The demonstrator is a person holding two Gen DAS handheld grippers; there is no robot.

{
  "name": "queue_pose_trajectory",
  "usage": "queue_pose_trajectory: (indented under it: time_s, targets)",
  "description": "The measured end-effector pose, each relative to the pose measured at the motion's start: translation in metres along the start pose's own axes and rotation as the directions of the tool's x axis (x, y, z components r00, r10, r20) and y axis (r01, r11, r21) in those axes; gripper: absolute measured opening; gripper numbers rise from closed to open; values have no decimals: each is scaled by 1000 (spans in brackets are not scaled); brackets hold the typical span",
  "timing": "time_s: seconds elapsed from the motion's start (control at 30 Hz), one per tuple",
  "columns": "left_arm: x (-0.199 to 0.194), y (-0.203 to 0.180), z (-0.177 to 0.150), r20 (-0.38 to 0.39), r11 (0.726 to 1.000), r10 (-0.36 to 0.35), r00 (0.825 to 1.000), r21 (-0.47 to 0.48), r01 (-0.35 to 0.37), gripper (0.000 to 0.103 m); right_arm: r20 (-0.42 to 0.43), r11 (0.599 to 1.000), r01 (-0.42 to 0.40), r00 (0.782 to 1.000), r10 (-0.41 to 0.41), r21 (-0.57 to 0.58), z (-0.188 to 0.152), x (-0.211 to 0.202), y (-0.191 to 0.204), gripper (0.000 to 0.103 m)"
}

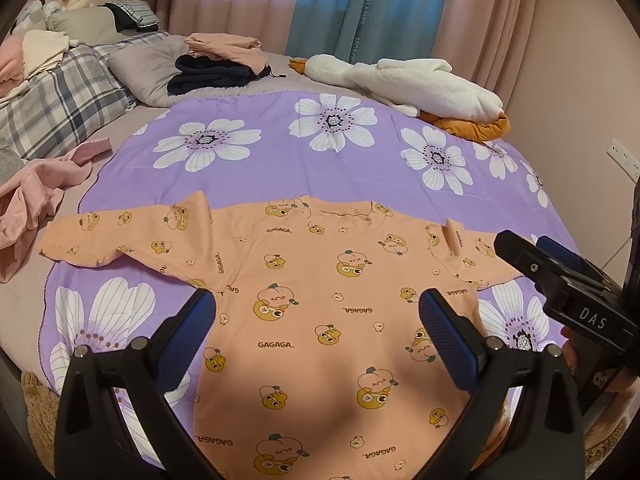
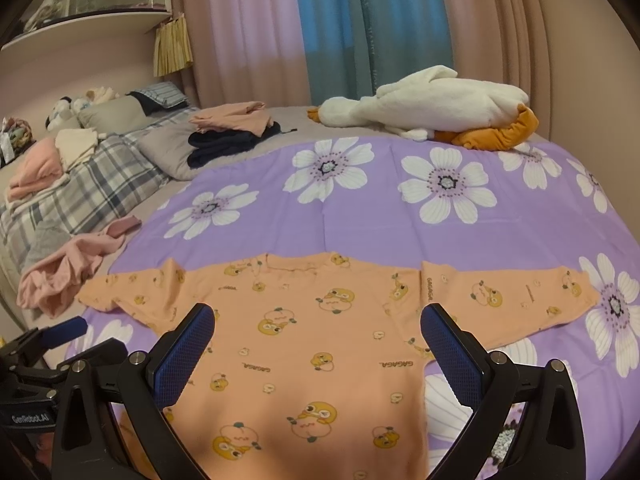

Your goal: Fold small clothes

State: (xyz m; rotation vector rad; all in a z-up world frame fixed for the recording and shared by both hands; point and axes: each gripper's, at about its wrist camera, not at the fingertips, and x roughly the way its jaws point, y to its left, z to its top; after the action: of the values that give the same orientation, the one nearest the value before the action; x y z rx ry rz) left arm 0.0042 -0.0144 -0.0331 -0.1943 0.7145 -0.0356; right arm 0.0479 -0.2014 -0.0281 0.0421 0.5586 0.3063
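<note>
With both the left gripper [image 1: 316, 320] and right gripper [image 2: 318, 338] spread and empty above the peach shirt [image 1: 320, 320] lying flat on the purple flowered sheet [image 1: 340, 168], a careless pinch risks catching the sheet too, dragging it into the fold.

Bed [image 2: 280, 118] under purple floral sheet [image 2: 360, 216] (orange shirt [image 2: 320, 320] flat on it), plush goose [image 2: 440, 108] behind.
</note>
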Motion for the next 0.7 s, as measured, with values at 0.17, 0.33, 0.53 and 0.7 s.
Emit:
queue_pose_trajectory:
  time_s: [0.17,0.33,0.53,0.7]
  targets:
    - [3,0,-1,-9,1000,-1,1000,-1,1,101,-4,1000,2,1000,-2,0,-2,0,0,102]
    - [3,1,0,-15,1000,-5,1000,0,5,101,-5,1000,1,1000,-1,2,-2,0,-1,102]
    - [4,0,1,-20,1000,-6,1000,0,6,101,-6,1000,0,1000,0,4,-2,0,-2,102]
    - [7,-3,0,-27,1000,-9,1000,0,9,101,-8,1000,1,1000,-1,5,-2,0,-2,102]
